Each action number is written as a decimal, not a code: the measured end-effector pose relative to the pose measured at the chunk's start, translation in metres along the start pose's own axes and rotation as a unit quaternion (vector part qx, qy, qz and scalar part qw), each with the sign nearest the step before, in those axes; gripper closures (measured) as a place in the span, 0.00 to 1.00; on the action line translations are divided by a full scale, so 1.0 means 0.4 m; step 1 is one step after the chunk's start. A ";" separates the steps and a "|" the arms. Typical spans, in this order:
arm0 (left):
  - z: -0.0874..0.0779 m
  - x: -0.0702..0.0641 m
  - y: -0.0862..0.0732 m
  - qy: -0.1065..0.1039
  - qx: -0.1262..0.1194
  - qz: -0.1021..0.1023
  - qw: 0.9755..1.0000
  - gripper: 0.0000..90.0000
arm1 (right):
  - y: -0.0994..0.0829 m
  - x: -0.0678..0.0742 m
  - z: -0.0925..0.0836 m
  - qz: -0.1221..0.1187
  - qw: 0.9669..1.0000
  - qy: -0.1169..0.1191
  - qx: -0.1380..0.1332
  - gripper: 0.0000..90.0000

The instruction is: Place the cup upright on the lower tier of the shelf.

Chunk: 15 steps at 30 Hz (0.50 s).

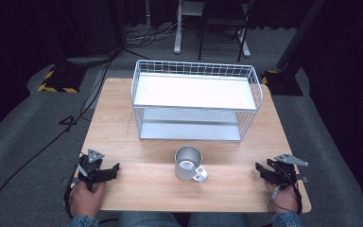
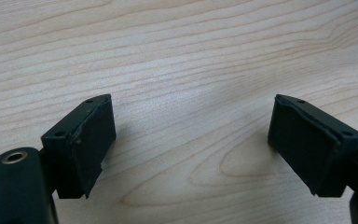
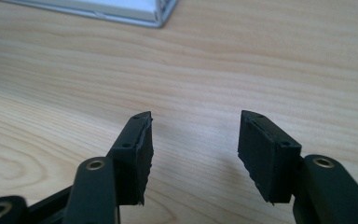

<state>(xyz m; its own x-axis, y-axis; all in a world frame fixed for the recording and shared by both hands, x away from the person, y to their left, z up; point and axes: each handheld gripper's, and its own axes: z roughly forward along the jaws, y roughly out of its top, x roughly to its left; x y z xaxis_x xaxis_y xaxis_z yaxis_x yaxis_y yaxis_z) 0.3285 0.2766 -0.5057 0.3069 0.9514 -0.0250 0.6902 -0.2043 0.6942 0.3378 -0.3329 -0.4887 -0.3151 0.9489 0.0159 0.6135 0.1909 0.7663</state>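
Note:
A metal mug (image 1: 189, 162) stands upright near the front middle of the wooden table (image 1: 123, 118), its handle turned toward the front right. Behind it sits a white wire rack (image 1: 196, 97) with two shelves. My left gripper (image 1: 109, 171) rests at the front left corner, held by a hand, open; in the left gripper view (image 2: 191, 135) its jaws stand wide apart over bare wood. My right gripper (image 1: 260, 169) lies at the front right edge, open too; in the right gripper view (image 3: 195, 140) nothing lies between the jaws.
The rack's base corner (image 3: 158, 14) shows at the top of the right gripper view. Cables (image 1: 52, 137) run over the grey floor to the left. Chair and desk legs (image 1: 208, 33) stand beyond the table's far edge.

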 end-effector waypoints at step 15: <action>0.000 0.000 -0.001 0.000 0.000 0.000 1.000 0.17 | 0.069 0.107 -0.070 -0.027 0.997 0.072 -0.026 0.52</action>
<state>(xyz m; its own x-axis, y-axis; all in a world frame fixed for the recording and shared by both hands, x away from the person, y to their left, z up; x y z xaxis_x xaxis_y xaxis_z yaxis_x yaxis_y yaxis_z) 0.3282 0.2766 -0.5058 0.3075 0.9512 -0.0247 0.6898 -0.2050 0.6944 0.3210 -0.2941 -0.4488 -0.4492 0.8913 0.0622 0.5549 0.2238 0.8012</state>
